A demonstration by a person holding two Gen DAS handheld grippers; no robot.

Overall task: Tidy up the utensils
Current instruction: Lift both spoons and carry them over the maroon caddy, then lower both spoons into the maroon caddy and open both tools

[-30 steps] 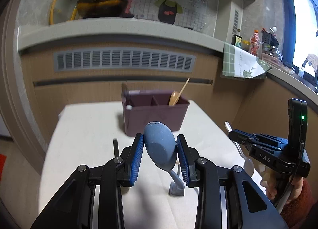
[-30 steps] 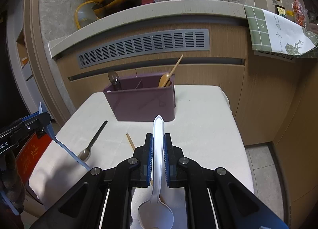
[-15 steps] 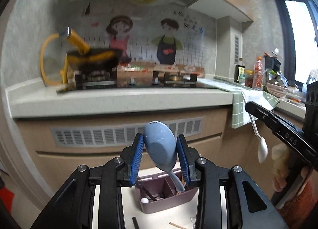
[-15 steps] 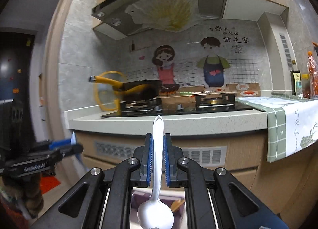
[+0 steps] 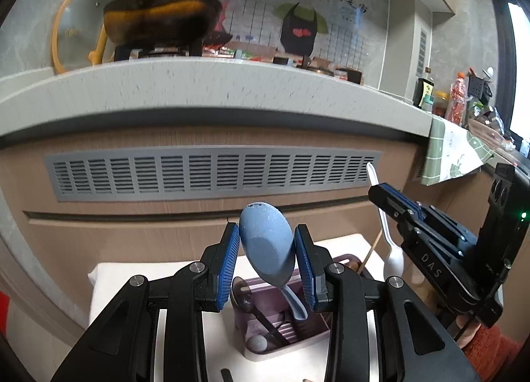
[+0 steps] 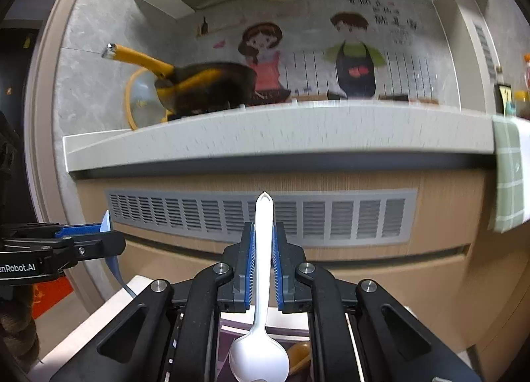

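Observation:
My left gripper [image 5: 267, 261] is shut on a blue spoon [image 5: 267, 247], bowl up, with its handle pointing down into the purple utensil caddy [image 5: 281, 329] just below. My right gripper [image 6: 263, 264] is shut on a white plastic spoon [image 6: 261, 286], bowl down, over the caddy [image 6: 232, 329]. The right gripper also shows in the left wrist view [image 5: 391, 203] at the right with the white spoon [image 5: 389, 243]. The left gripper shows in the right wrist view [image 6: 109, 243] at the left. The caddy holds a dark metal spoon [image 5: 243, 296] and a wooden spoon [image 6: 299, 354].
The caddy stands on a white cloth-covered table [image 5: 109, 282] in front of a wooden counter front with a grey vent [image 5: 212, 173]. A pan with a yellow handle [image 5: 159, 21] sits on the stove above. A green towel [image 5: 453, 153] hangs at the right.
Both grippers rose from the table with their spoons, tipped up, then came down and forward over the caddy. The spoons now hang above its compartments.

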